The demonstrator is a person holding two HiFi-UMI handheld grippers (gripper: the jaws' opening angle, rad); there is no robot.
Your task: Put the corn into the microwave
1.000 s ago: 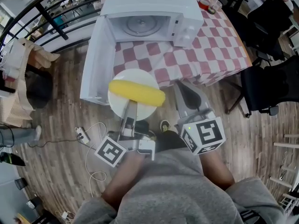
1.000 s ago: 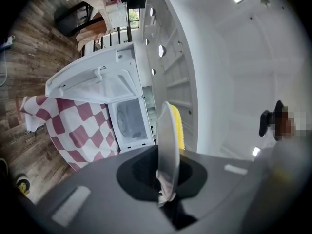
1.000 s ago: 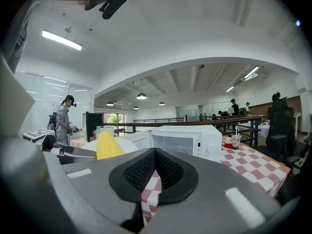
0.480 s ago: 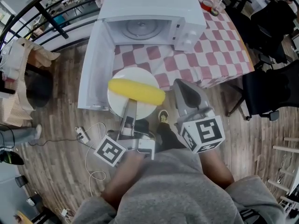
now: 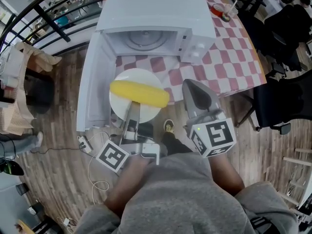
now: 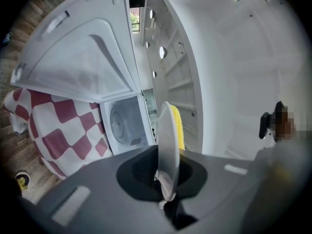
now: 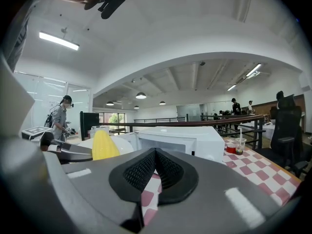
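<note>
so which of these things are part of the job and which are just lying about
For the job: corn; white plate under it; left gripper shut on the plate's rim; microwave, door open.
Lying about: cup with straw; black chair; cables on the floor.

left gripper: fingers clamped on plate | right gripper: fingers together

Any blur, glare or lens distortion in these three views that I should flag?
Head view: evenly lit and sharp, corn crisp, room edges bowed. Left gripper view: heavy fisheye, dark corners, plate soft up close. Right gripper view: curved ceiling, bright strip light, microwave sharp.
</note>
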